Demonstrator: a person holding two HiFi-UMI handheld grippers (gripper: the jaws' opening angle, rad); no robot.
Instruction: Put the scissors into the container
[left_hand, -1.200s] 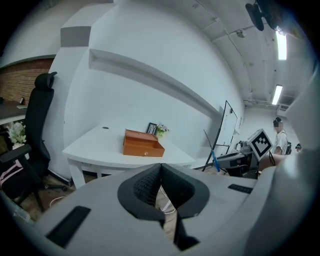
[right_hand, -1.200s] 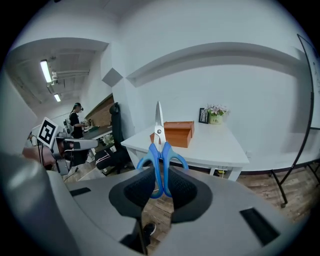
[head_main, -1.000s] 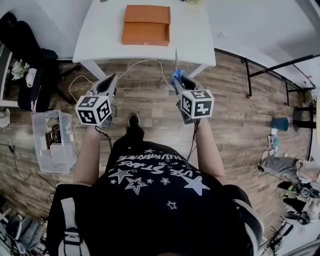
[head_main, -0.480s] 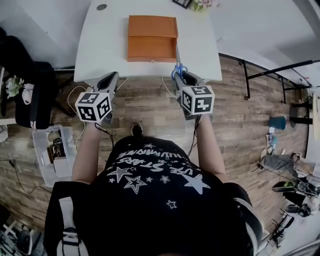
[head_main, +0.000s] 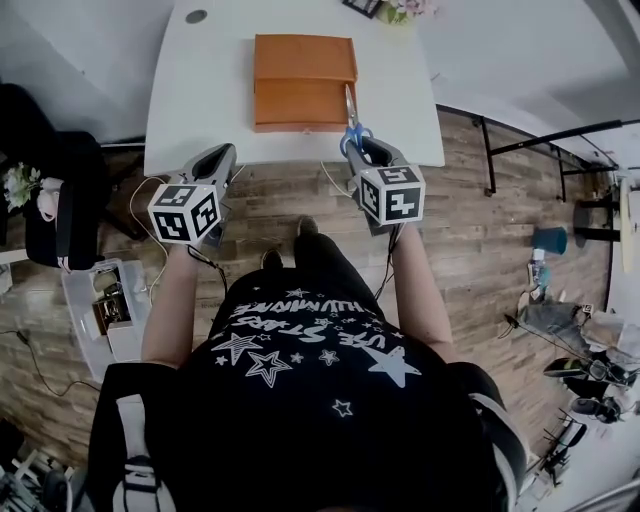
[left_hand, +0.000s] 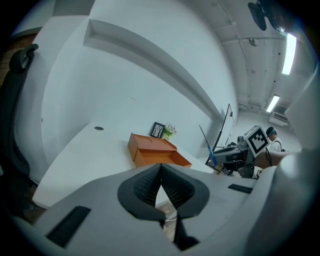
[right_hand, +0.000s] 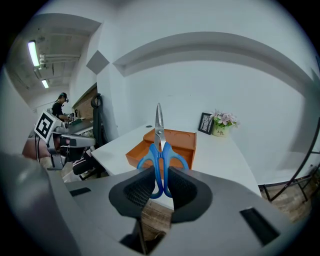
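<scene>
An orange wooden container (head_main: 303, 68) with an open tray at its front lies on the white table (head_main: 200, 90). My right gripper (head_main: 362, 150) is shut on the blue handles of the scissors (head_main: 350, 118), blades pointing away, at the table's near edge beside the container's right front corner. In the right gripper view the scissors (right_hand: 159, 150) stand upright between the pads, in front of the container (right_hand: 172, 142). My left gripper (head_main: 224, 155) is shut on nothing, just short of the table's near edge. In the left gripper view its pads (left_hand: 150, 182) meet, with the container (left_hand: 155, 150) beyond.
A small picture frame (right_hand: 205, 123) and a flower pot (right_hand: 221, 125) stand at the table's far edge. A black chair (head_main: 60, 190) and a clear plastic bin (head_main: 100, 310) are on the wooden floor at the left. Cables (head_main: 150, 215) trail under the table.
The person has stepped closer to the table. Both grippers have moved forward, and the scissors' blades now reach over the table next to the container.
</scene>
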